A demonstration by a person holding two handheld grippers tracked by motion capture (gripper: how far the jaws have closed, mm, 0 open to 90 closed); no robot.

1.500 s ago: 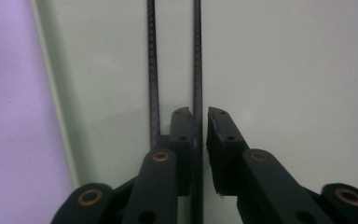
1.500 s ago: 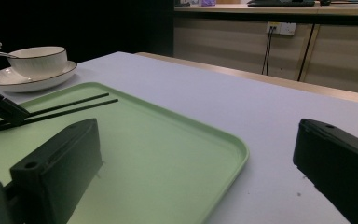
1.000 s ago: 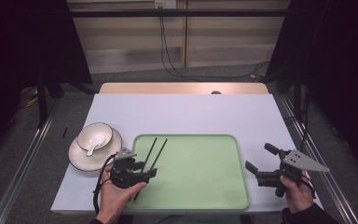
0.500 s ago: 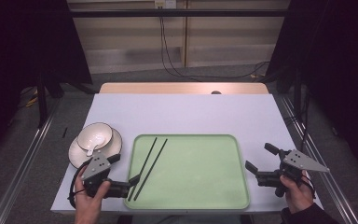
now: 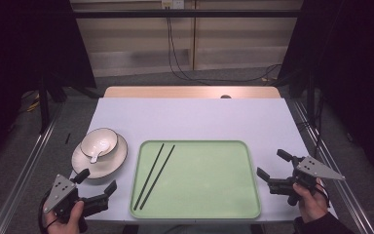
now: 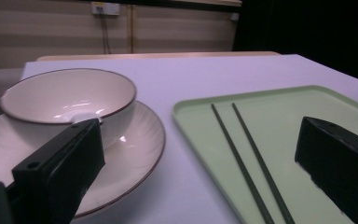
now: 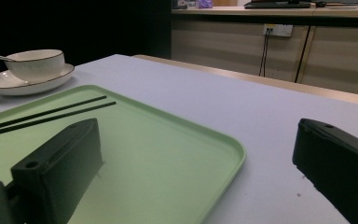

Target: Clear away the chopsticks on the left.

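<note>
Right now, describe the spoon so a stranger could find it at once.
Start at the green tray in the table's middle and look just left of it to the white plate. A bowl sits on it; the spoon lies inside, pale, unlike the tray's black chopsticks.

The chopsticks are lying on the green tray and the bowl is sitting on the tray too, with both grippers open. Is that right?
Not quite. The bowl isn't on the tray; it sits on a plate on the table, left of the tray, as the high view shows. The chopsticks do lie on the tray, and the left gripper and right gripper are both open.
</note>
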